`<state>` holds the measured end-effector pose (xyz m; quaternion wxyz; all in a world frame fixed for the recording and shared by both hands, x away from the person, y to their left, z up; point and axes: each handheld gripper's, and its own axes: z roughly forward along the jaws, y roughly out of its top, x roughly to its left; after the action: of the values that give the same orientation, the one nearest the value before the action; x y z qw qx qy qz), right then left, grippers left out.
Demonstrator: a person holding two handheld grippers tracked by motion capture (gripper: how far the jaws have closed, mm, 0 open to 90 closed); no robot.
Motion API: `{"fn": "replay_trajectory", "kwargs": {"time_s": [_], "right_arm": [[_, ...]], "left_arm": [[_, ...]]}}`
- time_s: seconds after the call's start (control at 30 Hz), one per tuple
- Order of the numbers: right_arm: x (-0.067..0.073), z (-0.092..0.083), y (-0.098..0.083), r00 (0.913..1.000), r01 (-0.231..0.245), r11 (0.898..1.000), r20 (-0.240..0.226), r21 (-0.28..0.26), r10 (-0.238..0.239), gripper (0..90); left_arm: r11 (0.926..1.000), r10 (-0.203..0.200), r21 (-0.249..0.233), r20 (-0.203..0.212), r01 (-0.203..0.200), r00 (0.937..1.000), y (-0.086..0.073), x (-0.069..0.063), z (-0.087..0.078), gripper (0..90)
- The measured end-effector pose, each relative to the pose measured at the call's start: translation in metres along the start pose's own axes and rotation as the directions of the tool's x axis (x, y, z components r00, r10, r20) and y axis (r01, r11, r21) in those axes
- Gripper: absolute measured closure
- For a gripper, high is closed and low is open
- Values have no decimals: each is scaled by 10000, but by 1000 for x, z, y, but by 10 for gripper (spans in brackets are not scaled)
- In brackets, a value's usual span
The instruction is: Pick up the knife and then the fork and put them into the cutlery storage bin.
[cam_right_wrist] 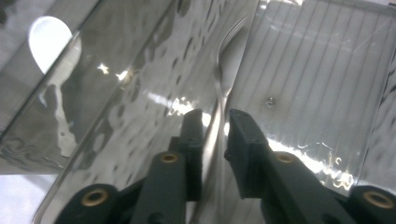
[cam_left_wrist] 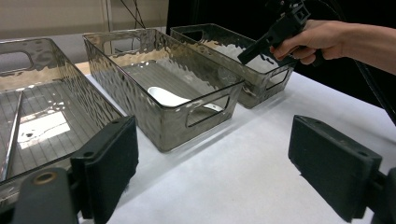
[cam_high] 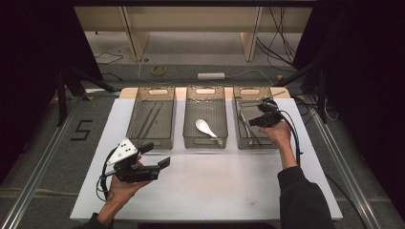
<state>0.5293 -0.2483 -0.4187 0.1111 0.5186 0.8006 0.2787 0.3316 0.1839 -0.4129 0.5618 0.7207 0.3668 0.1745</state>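
Forearms come in from the bottom edge of the high view, and the left tool (cam_high: 160,155) hovers low over the bare white tabletop (cam_high: 215,186), jaws spread wide with nothing between them. That tabletop is a plain white sheet, lit brighter than anything around it.

Moving out: three clear rippled bins stand in a row across the far half. The left bin (cam_high: 152,138) holds long thin metal pieces lying lengthwise. The middle bin (cam_high: 205,140) has a white spoon (cam_high: 207,128) flat on its floor. The right bin (cam_high: 253,143) is where the action sits: the right tool (cam_high: 253,120) dips in over its rim. From the right gripper view, a slim metal utensil handle (cam_right_wrist: 223,88) runs up between the two jaws along the bin's wall; the jaws stand narrow, a sliver of gap on each side, pads not pressing on it as far as I can tell.

Beyond the tabletop: grey floor, a roll of yellow tape (cam_high: 159,70), a white power strip (cam_high: 211,76), loose cables (cam_high: 282,43), pale wooden panels (cam_high: 191,19) at the back, black curtains (cam_high: 33,47) down both sides. A "5" (cam_high: 81,130) is marked on the floor at left.
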Motion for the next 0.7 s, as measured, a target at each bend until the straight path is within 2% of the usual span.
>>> {"fn": "replay_trajectory", "kwargs": {"time_s": [0.3, 0.7], "right_arm": [[2, -10, 0, 9997, 87, 9994, -230, -346, -95, 657], [12, -28, -5, 9985, 115, 9941, -521, -1081, -172, 452]], "left_arm": [[10000, -18, 1, 8, 18, 10000, 0, 0, 0, 157], [10000, -23, -13, -3, 23, 10000, 0, 0, 0, 156]]}}
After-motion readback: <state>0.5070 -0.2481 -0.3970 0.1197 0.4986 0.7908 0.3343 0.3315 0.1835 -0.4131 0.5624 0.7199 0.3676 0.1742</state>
